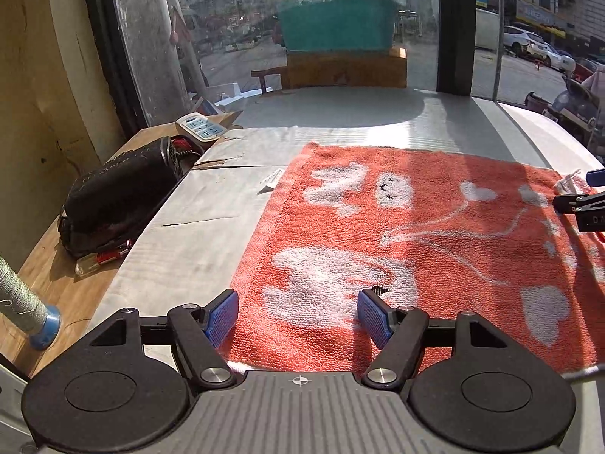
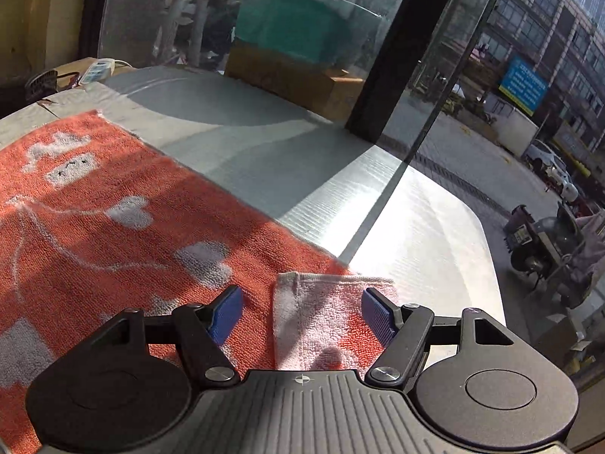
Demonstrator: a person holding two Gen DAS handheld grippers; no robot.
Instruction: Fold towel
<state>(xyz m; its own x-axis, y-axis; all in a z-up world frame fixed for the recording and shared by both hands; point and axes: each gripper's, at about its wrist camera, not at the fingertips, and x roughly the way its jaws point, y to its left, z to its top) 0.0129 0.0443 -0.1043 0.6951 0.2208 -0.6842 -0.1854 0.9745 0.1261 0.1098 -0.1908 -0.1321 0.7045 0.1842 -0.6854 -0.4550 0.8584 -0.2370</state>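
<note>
White table (image 1: pixel 181 234) by window; orange towel (image 1: pixel 397 234) spread flat on it, one corner (image 2: pixel 325 314) turned back, pale side up. Our left gripper (image 1: pixel 298 316) over near edge, jaws apart; right gripper (image 2: pixel 302 316) straddles turned corner, jaws apart, gripping nothing

The orange towel (image 1: pixel 416 249) with white shapes is lying spread flat on the tabletop (image 1: pixel 196 234), its right corner (image 2: pixel 325 314) folded over, showing pale underside.
</note>
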